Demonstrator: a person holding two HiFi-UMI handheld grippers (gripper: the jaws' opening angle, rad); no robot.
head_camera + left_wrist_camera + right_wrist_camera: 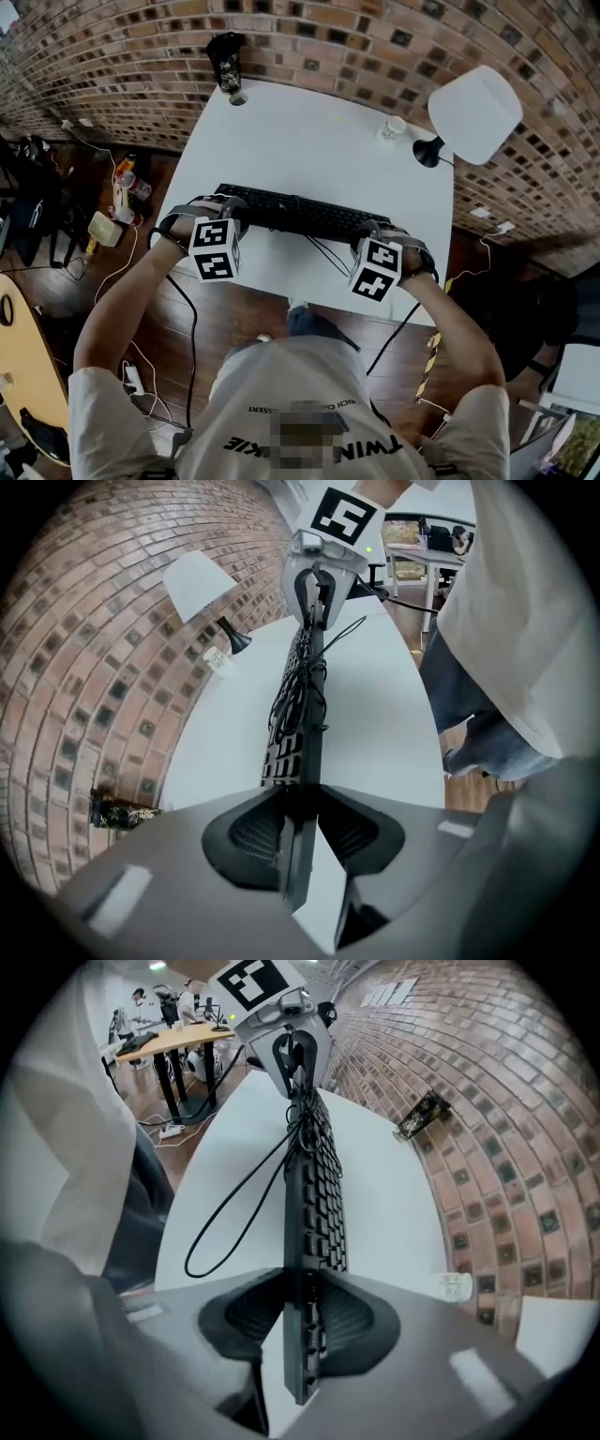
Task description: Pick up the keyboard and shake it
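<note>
My left gripper is clamped on the left end of the black keyboard; my right gripper grips its right end. The keyboard is tilted on edge over the white table.

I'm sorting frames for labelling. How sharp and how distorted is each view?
Head view: evenly lit, brick wall bowed by the lens, keyboard sharp. Left gripper view: fisheye with black corners, the pads near the lens soft. Right gripper view: same fisheye; keyboard crisp mid-frame, its near end blurred.
</note>
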